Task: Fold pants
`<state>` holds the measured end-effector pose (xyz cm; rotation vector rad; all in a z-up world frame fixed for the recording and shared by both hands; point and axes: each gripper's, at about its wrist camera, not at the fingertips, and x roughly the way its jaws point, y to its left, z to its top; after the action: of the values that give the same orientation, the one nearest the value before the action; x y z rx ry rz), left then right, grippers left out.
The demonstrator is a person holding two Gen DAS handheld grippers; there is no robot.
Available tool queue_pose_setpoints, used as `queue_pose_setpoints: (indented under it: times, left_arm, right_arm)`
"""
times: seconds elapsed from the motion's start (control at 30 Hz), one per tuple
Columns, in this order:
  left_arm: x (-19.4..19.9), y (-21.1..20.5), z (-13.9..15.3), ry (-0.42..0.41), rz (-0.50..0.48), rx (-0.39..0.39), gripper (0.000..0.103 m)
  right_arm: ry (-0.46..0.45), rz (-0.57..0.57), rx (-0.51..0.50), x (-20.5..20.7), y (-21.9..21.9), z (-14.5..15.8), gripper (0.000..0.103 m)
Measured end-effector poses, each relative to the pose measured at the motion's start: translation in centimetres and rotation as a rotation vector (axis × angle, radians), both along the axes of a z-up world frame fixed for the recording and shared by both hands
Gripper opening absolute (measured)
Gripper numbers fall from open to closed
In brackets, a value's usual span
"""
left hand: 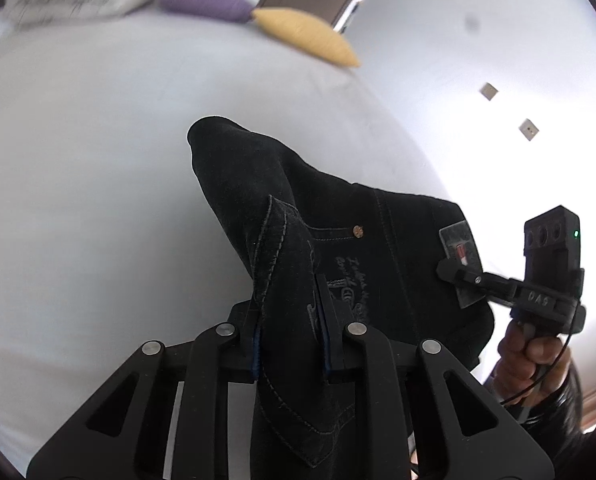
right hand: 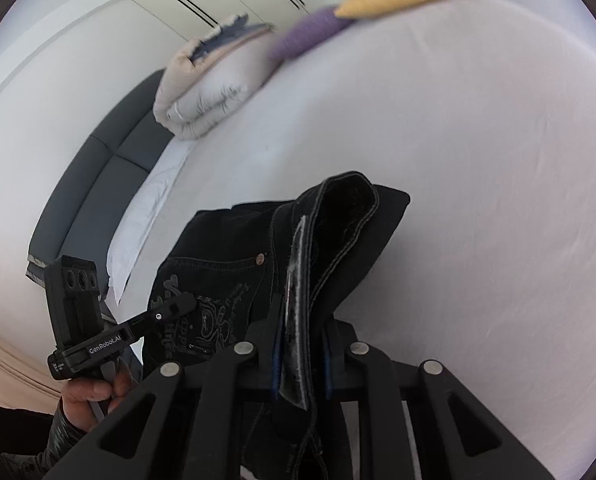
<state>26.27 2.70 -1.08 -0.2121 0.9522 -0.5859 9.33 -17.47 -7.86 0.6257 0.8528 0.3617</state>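
Observation:
The black denim pants [left hand: 337, 240] hang lifted above the white bed [left hand: 78, 200], held at the waistband between both grippers. My left gripper [left hand: 290, 332] is shut on a fold of the waistband by the embroidered back pocket. My right gripper [right hand: 299, 356] is shut on the other waistband end, with the leather patch [right hand: 296, 280] between its fingers. The right gripper also shows in the left wrist view [left hand: 453, 274], pinching the patch. The left gripper shows in the right wrist view [right hand: 186, 304], on the pocket embroidery. The pants [right hand: 226, 256] sag between them.
The white bed sheet [right hand: 457, 200] lies under the pants. A folded duvet [right hand: 206, 92], a purple cushion [left hand: 206, 2] and a yellow cushion [left hand: 309, 34] sit at the far end. A grey padded headboard [right hand: 94, 192] runs along the left. White wall [left hand: 497, 60] beyond the bed's right edge.

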Motion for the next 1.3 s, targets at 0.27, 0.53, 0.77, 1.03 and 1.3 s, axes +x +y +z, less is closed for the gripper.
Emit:
queue_pose_setpoints:
  times: [0.27, 0.53, 0.77, 1.03, 1.3]
  left_arm:
    - [5.2, -4.3, -0.8, -0.026, -0.052, 0.026, 0.019]
    - [5.7, -5.4, -6.9, 0.022, -0.055, 0.072, 0.027]
    - [3.6, -3.0, -8.9, 0.012, -0.015, 0.025, 0.05]
    - [-5.2, 1.0, -5.9, -0.136, 0.018, 0.091, 0.068]
    - [-18.7, 1.6, 4.0, -0.593, 0.201, 0.293, 0.103]
  right_arm:
    - [-0.031, -0.054, -0.042, 4.9, -5.8, 1.6, 0.017]
    - [0.096, -0.112, 0.009, 8.8, -10.4, -5.6, 0.024]
    - [0.042, -0.143, 0.097, 6.6, -11.6, -8.0, 0.043]
    - [0.004, -0.304, -0.001, 0.0, -11.5, -5.6, 0.07]
    - [-0.175, -0.482, -0.25, -9.1, -8.6, 1.5, 0.088]
